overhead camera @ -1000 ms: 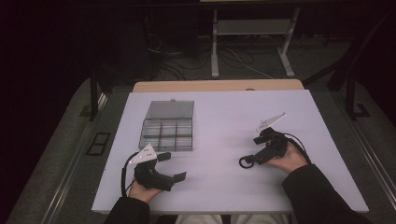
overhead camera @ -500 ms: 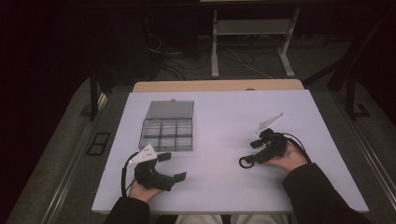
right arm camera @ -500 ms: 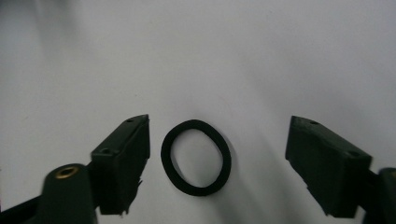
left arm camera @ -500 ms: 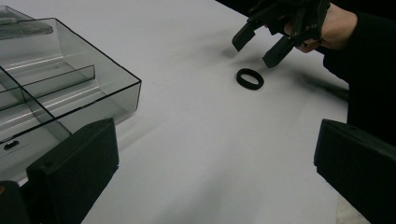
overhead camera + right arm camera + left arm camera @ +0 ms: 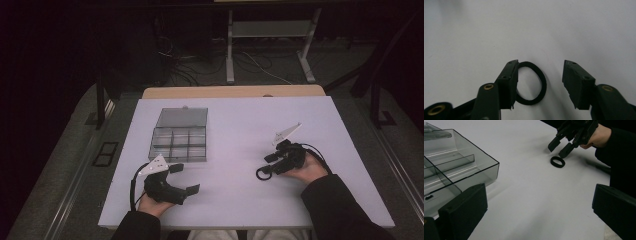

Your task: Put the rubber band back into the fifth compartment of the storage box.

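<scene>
The small black rubber ring [image 5: 531, 83] lies flat on the white surface [image 5: 235, 125], between the right gripper [image 5: 539, 83]'s parted fingers, touching one and clear of the other. To grasp it well, centre it, then close gently so it does not skid or buckle. The right hand [image 5: 307, 167] rests low, angled inward. The left gripper [image 5: 182, 177], fingers wide apart, sits near the clear plastic compartment box [image 5: 179, 135].

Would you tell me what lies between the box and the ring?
Nothing: in the high view, bare table separates the box from the ring.
</scene>
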A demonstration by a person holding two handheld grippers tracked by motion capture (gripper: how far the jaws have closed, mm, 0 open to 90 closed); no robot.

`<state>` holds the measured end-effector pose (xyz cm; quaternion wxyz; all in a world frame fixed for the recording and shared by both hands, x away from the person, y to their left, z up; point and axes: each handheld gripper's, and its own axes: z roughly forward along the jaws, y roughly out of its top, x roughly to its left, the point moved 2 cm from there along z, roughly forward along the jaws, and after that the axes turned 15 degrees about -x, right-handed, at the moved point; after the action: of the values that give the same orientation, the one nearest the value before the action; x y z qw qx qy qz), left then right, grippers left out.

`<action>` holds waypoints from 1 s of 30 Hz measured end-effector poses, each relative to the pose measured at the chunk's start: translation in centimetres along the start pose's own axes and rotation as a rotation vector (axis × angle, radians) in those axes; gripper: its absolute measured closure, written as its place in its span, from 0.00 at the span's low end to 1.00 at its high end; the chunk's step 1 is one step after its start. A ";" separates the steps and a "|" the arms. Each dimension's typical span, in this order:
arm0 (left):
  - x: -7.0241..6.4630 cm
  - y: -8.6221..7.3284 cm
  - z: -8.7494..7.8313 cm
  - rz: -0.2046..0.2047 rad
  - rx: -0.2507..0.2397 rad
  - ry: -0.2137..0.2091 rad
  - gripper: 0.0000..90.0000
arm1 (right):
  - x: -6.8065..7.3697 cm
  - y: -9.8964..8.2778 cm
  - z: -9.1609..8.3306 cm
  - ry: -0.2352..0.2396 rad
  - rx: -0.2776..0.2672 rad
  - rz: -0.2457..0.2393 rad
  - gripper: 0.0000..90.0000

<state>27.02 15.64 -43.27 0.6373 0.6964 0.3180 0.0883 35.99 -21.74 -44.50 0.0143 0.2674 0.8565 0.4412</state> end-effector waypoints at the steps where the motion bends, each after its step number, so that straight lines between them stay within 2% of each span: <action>1: 0.0 0.0 0.0 0.000 0.000 0.000 0.00 | 0.0 -0.1 0.1 0.003 0.008 -0.005 0.60; 3: 0.0 0.0 0.0 0.000 -0.002 0.000 0.00 | 0.0 -0.1 0.1 0.006 0.012 -0.008 0.63; 5: 0.0 0.0 0.0 0.001 -0.001 -0.001 0.00 | 0.0 -0.2 0.2 0.002 0.023 -0.020 0.72; 16: 0.0 0.0 0.1 0.001 0.002 -0.003 0.00 | -0.1 -0.4 0.4 -0.006 0.036 -0.046 0.91; 24: 0.0 0.0 0.1 0.003 0.003 -0.002 0.00 | -0.3 -0.5 0.4 0.003 0.044 -0.020 0.98; 30: 0.0 0.0 0.1 0.003 0.002 -0.001 0.00 | -0.4 -0.3 0.1 0.012 0.021 0.008 0.98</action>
<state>27.06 15.61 -43.33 0.6364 0.6977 0.3168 0.0887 36.22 -21.96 -44.86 0.0046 0.2685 0.8600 0.4340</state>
